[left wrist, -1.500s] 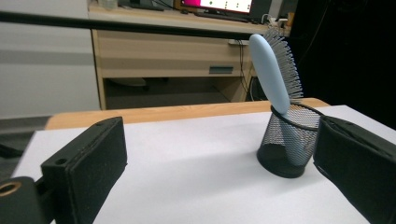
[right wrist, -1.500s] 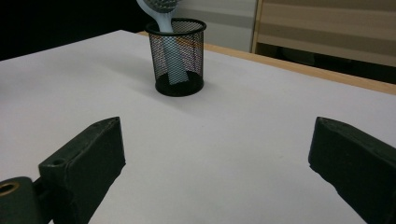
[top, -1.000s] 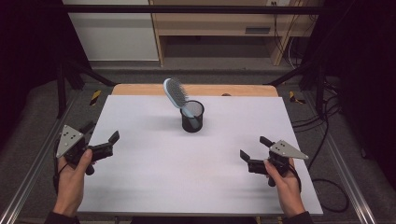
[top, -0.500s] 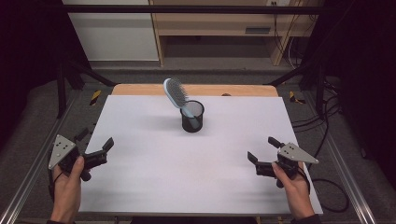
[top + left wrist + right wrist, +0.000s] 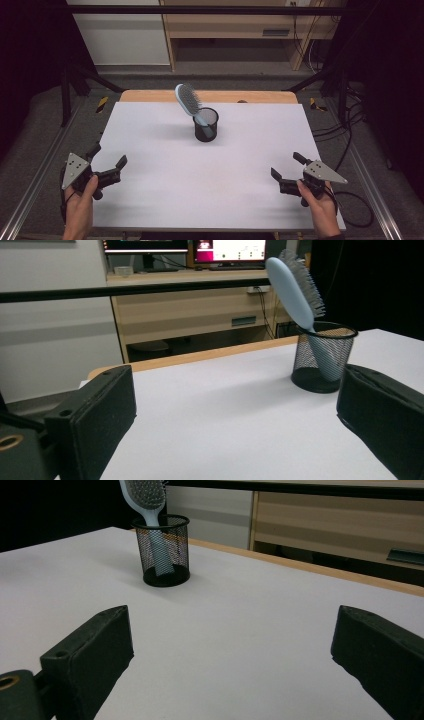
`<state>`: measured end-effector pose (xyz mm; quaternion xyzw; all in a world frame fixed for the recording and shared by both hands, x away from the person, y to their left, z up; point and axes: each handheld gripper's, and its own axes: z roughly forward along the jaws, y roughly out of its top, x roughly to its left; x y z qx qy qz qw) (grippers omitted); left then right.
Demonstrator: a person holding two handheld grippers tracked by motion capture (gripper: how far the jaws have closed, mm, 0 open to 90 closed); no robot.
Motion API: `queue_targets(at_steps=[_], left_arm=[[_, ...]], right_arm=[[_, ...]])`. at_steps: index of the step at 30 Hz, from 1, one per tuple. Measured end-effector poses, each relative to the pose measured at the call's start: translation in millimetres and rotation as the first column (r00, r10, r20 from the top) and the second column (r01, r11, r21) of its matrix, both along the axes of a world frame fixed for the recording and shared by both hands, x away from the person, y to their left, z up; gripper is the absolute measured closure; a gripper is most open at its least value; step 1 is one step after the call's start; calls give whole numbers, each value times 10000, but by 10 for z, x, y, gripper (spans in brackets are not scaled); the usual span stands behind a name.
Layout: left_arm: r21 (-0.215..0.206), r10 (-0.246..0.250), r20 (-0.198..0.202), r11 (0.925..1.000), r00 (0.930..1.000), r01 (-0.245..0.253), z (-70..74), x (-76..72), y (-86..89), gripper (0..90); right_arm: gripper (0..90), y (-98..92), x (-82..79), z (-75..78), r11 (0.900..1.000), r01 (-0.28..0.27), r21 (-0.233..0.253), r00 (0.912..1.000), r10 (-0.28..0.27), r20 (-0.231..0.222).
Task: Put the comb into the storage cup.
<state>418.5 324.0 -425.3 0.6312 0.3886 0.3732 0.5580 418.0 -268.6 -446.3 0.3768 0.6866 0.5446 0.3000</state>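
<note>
Hairbrush (image 5: 188,100) stood handle-down in mesh cup (image 5: 205,125), upper centre of frame, leaning up-left | left gripper (image 5: 106,161) and right gripper (image 5: 285,166) at lower corners of tabletop (image 5: 200,170), fingers wide apart, empty | roughly equidistant.

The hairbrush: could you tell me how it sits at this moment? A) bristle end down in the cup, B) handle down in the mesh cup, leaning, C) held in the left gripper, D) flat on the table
B: the hairbrush stands handle-down in the black mesh cup, its head leaning out over the rim; both grippers are far off and open.

Mesh cup (image 5: 205,125) hides hairbrush (image 5: 189,100) handle's lower end
</note>
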Motion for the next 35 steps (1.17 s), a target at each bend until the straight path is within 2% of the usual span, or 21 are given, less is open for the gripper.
queue_targets(at_steps=[15, 19, 26, 30, 35], left_arm=[[-168, -571, -214, 9982, 9981, 567, -149, -68, -105, 23], [-534, -961, -283, 9941, 9950, 945, -163, -89, -109, 23], [-822, -1006, -539, 9920, 9935, 960, -204, -144, -103, 23], [-405, -827, -491, 9959, 9954, 807, -194, -173, -144, 23], [-395, -494, -609, 9981, 9969, 470, -209, -157, -127, 21]], right_arm=[[34, 39, 6, -56, 9997, -227, 59, 9997, 228, -39], [35, 70, 11, -63, 9995, -296, 61, 9995, 296, -64], [34, 138, 20, -73, 9989, -460, 63, 9988, 461, -159], [34, 162, 23, -80, 9986, -515, 74, 9985, 517, -175], [35, 163, 21, -80, 9987, -506, 74, 9985, 507, -200]])
